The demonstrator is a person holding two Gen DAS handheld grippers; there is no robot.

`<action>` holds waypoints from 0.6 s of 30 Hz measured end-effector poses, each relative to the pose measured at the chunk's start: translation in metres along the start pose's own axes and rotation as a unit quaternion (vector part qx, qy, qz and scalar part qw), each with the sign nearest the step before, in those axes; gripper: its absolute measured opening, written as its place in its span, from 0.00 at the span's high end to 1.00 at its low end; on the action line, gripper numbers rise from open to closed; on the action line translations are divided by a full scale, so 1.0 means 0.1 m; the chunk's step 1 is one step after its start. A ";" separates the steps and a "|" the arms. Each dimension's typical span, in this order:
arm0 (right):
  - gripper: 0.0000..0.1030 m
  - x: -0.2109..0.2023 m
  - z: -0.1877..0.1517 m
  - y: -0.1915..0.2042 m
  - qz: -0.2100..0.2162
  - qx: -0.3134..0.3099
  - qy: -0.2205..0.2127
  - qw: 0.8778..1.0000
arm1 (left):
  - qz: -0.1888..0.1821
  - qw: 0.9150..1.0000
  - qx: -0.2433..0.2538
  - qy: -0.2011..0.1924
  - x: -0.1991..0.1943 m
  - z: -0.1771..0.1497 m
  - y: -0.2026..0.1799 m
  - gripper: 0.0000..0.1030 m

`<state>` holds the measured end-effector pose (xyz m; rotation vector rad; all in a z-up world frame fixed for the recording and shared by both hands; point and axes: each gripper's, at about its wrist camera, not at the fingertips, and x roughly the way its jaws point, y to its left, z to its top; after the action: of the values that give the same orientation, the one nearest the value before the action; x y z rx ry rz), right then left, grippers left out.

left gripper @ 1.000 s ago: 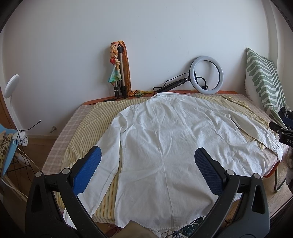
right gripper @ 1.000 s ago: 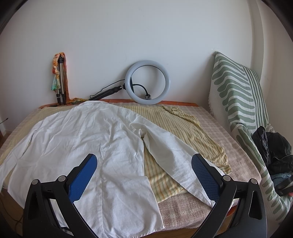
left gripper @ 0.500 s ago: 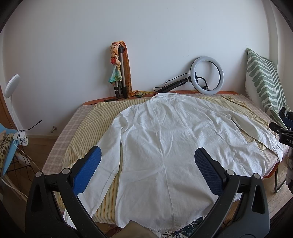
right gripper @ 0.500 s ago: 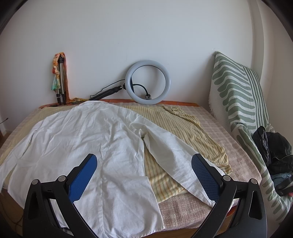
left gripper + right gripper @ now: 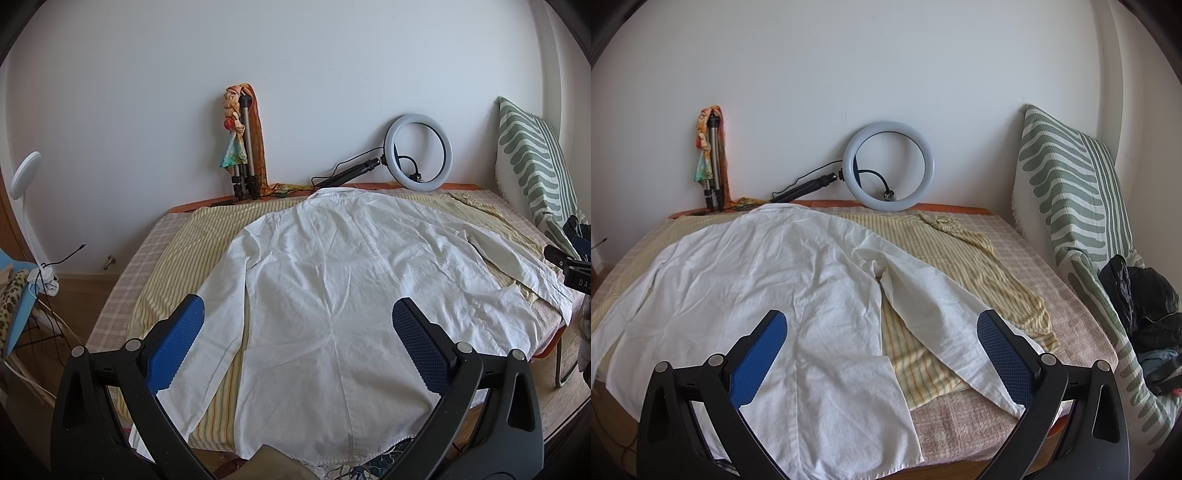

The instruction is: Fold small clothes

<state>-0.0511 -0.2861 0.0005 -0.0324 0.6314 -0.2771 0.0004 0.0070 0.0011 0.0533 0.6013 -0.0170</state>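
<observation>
A white long-sleeved shirt (image 5: 332, 280) lies spread flat, back up, on the bed, collar toward the wall; it also shows in the right wrist view (image 5: 768, 280). Under it lies a yellow striped garment (image 5: 960, 251). My left gripper (image 5: 297, 343) is open and empty, held above the shirt's lower back near the hem. My right gripper (image 5: 881, 350) is open and empty, above the shirt's right side, with the right sleeve (image 5: 942, 314) running toward the bed's front edge.
A ring light (image 5: 888, 166) and a folded tripod (image 5: 243, 147) lean on the wall behind the bed. A green patterned cushion (image 5: 1067, 184) stands at the right. Dark clothes (image 5: 1141, 302) lie at the far right. The bed's checked cover (image 5: 1052, 288) shows around the garments.
</observation>
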 end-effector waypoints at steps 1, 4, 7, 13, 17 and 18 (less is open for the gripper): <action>0.01 0.00 0.00 0.00 0.000 0.000 0.000 1.000 | 0.000 1.000 0.000 0.000 0.00 0.00 0.00 0.00; 0.01 0.00 0.00 0.00 0.001 0.000 0.000 1.000 | 0.001 1.000 0.000 0.000 0.00 0.00 0.00 0.00; 0.01 0.00 0.00 0.00 0.001 0.001 0.000 1.000 | 0.001 1.000 0.000 0.001 -0.01 0.04 0.02 0.00; 0.01 0.00 0.03 0.04 0.003 0.001 -0.001 1.000 | 0.005 1.000 -0.002 0.002 -0.05 0.11 0.22 0.00; 0.01 0.01 0.05 0.10 0.007 0.000 -0.003 1.000 | 0.012 1.000 -0.002 0.003 -0.04 0.07 0.23 0.00; 0.01 0.01 0.06 0.11 0.008 -0.001 -0.003 1.000 | 0.015 1.000 -0.002 0.003 -0.04 0.06 0.23 0.00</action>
<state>-0.0444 -0.2756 0.0032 -0.0300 0.6257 -0.2615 0.0014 0.0292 0.0094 0.0596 0.6059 0.0136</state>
